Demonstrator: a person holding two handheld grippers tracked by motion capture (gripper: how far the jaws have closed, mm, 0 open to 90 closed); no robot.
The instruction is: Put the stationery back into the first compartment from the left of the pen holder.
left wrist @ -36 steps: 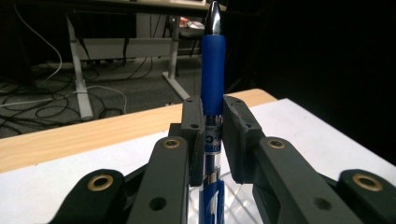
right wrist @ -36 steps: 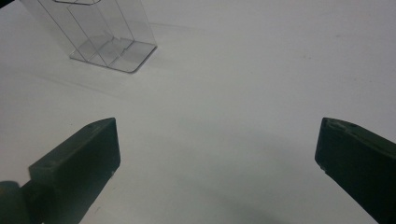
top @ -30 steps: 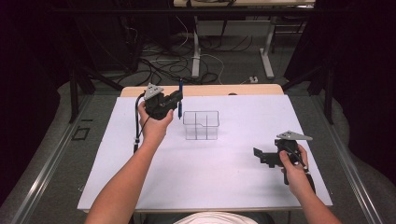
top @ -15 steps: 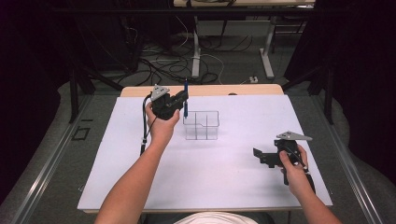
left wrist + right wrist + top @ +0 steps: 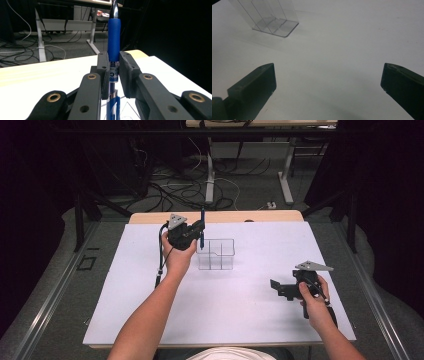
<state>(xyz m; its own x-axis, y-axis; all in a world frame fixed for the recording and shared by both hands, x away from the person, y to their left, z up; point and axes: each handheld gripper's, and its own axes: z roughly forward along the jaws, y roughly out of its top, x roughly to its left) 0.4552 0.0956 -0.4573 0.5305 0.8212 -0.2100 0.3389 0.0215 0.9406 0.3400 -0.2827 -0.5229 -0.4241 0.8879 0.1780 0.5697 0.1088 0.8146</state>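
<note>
A blue pen point(image 5: 202, 226) stands upright, clamped in my left gripper point(image 5: 199, 231), which is held above the left edge of a clear plastic divided holder point(image 5: 216, 254) near the table's far middle. In the left gripper view the pen point(image 5: 114, 37) rises between the two jaws, tip up, with its lower end over the clear holder below. My right gripper point(image 5: 276, 287) rests low over the white table at the right, open and holding nothing. In the right gripper view the holder point(image 5: 270, 16) stands off at the upper left, beyond the wide-apart jaws.
The table is covered by a white sheet point(image 5: 235, 310), with a wooden edge point(image 5: 250, 216) at the far side. Beyond it lie cables point(image 5: 175, 185) and desk legs on the grey floor. Both forearms come in from the bottom edge.
My left gripper has carried the pen rightward, from left of the holder to over its left edge. The right gripper has stayed put.
</note>
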